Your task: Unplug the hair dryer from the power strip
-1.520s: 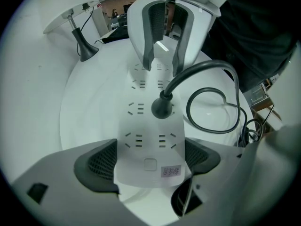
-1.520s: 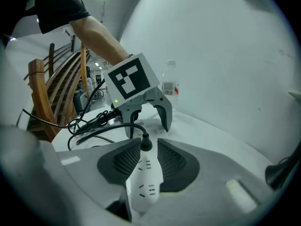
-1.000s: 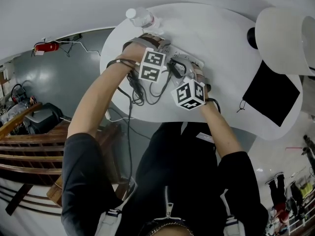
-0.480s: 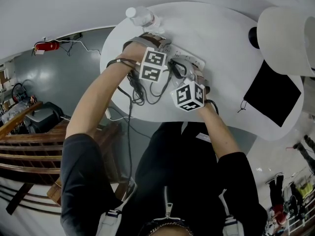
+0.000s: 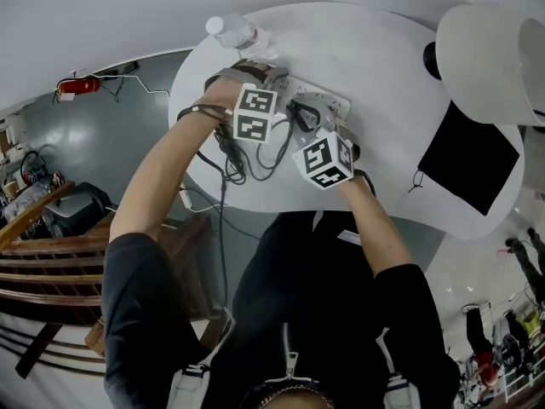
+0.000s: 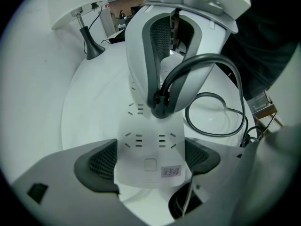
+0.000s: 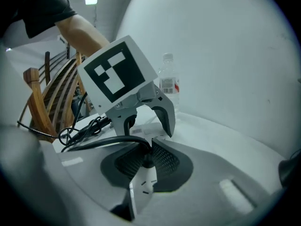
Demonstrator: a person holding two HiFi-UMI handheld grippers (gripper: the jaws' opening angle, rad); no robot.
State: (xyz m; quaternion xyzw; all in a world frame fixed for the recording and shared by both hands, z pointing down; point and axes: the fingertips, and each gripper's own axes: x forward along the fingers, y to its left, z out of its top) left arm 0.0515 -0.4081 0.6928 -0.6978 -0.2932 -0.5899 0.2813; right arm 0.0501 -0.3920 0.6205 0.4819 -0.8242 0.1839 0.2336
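Note:
A white power strip lies on the white oval table. My left gripper is shut on the strip's near end, one pad on each side. The black plug stands at the strip's surface, and my right gripper is shut on it. Its black cable loops off to the right. In the right gripper view the left gripper straddles the strip just ahead. A brown and grey object, perhaps the hair dryer, lies behind the left gripper's marker cube.
A water bottle stands at the table's far left edge. A black mat lies at the right, beside a white lamp shade. More cables hang over the near table edge. A wooden chair stands beside the table.
The head view has shifted slightly. Both grippers keep their holds in the same places on the strip and the plug.

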